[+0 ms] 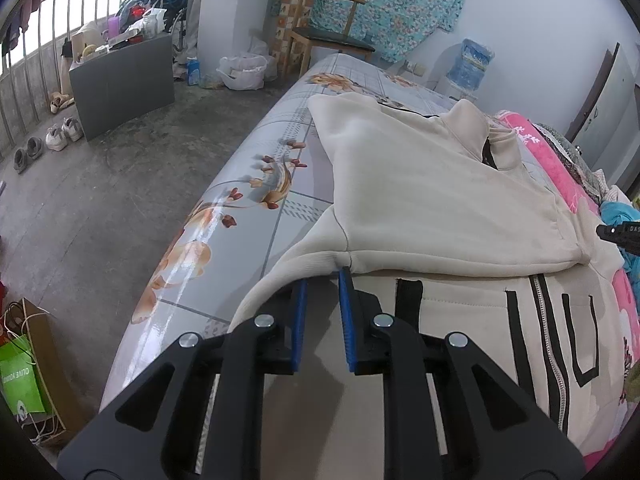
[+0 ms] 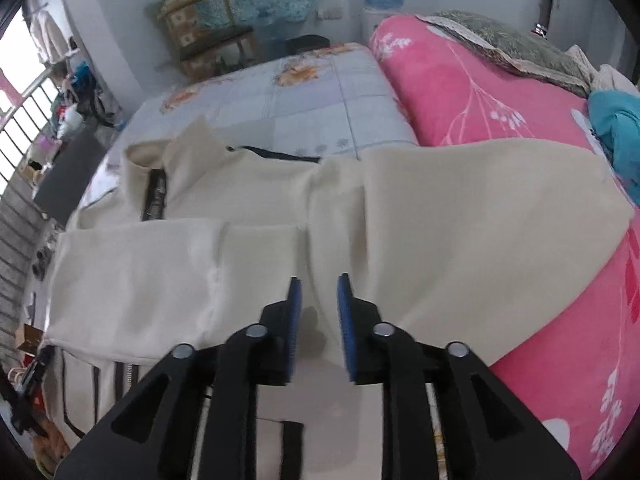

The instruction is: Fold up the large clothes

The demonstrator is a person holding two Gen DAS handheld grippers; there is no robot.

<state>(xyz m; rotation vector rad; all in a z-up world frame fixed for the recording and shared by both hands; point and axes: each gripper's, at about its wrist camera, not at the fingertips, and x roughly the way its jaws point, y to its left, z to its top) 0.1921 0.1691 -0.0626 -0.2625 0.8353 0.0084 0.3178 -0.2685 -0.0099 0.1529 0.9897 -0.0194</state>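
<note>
A cream zip-up jacket (image 1: 420, 200) with black stripes lies on the bed, a sleeve folded across its chest. In the left wrist view my left gripper (image 1: 323, 276) sits at the ribbed hem by the folded edge. Its blue pads (image 1: 300, 320) stand narrowly apart, and cream cloth fills the gap between them. In the right wrist view the jacket (image 2: 460, 220) spreads toward the pink quilt. My right gripper (image 2: 318, 280) hovers open over the folded sleeve (image 2: 140, 272), with nothing between its pads. Its black tip (image 1: 618, 232) shows at the right edge of the left wrist view.
The bed's flowered mat (image 1: 248, 216) drops to a concrete floor on the left. A pink quilt (image 2: 480, 92) and teal clothes (image 2: 616, 128) lie along the right. Beyond the bed stand a wooden chair (image 1: 328, 32) and a grey box (image 1: 120, 80); shoes (image 1: 60, 136) and bags (image 1: 24, 368) sit on the floor.
</note>
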